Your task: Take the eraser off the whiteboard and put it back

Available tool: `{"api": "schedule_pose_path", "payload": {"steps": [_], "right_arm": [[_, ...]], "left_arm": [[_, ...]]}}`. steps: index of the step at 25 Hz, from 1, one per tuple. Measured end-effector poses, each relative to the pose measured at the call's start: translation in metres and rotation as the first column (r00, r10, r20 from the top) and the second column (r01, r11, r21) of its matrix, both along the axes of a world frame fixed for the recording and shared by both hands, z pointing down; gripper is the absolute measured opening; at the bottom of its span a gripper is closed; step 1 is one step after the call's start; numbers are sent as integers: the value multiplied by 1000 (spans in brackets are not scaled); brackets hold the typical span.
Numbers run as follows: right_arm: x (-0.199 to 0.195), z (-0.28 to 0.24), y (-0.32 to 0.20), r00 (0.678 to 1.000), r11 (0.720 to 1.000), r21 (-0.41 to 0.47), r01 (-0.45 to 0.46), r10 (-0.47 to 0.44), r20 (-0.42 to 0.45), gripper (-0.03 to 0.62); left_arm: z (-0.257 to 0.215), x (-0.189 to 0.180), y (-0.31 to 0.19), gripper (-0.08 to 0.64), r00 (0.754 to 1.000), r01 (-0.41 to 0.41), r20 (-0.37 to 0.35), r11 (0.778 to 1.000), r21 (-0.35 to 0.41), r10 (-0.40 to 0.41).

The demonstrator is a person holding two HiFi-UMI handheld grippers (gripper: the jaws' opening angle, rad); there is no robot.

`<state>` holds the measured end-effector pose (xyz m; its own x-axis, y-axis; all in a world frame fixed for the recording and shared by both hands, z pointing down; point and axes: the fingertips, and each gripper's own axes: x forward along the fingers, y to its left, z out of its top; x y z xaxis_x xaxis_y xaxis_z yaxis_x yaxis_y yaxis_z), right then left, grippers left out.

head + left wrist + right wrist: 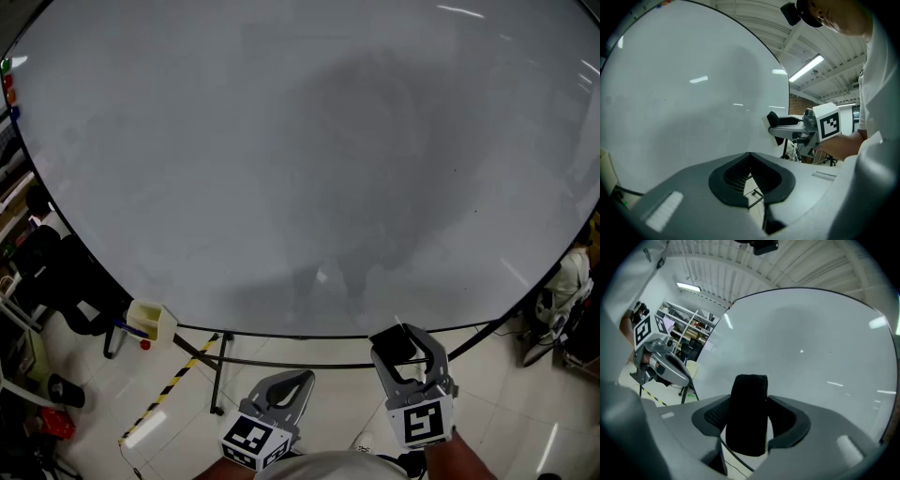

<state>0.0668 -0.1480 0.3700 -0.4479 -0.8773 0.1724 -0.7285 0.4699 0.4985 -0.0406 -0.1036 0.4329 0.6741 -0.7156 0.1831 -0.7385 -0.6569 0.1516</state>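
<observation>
The eraser [747, 414] is a black felt-faced block clamped upright between the jaws of the right gripper [748, 401]. Both ribbed pads press on its sides, and its upper end projects past the fingertips toward the whiteboard [811, 348]. In the head view the eraser [395, 345] sits in the right gripper [405, 360] at the lower edge of the whiteboard [281, 159], right of that edge's centre. It appears to stand just off the surface, but whether it touches cannot be confirmed from these angles. The left gripper view shows the right gripper [786, 126] from the side, held roughly level with its tip near the board's right edge and a hand [844, 146] behind its marker cube [828, 122].

The left gripper [750, 157] holds nothing. Its jaws are drawn together, the pad tips meeting, with only floor showing through the slot behind them. In the head view the left gripper [292, 381] lies below the board's lower edge, left of the right gripper and apart from it. It also appears at the left of the right gripper view [663, 363].

The board surface is blank, showing only reflections of ceiling lights. A pale box [152, 321] hangs at the lower left edge of the board. Small coloured magnets [7, 81] sit at its upper left edge. A black stand leg [217, 373] and a black-and-yellow striped strip [174, 379] lie on the floor below.
</observation>
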Motion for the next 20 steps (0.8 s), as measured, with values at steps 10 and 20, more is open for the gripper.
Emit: {"api": "schedule_pose_path", "payload": {"steps": [10, 20], "right_arm": [[-10, -14, -29, 989, 992, 114, -50, 66, -135, 238], [-31, -40, -55, 986, 986, 154, -64, 87, -145, 238]], "left_arm": [[0, -6, -3, 17, 1000, 11, -8, 1000, -7, -11], [5, -9, -2, 17, 1000, 9, -14, 1000, -26, -9]]}}
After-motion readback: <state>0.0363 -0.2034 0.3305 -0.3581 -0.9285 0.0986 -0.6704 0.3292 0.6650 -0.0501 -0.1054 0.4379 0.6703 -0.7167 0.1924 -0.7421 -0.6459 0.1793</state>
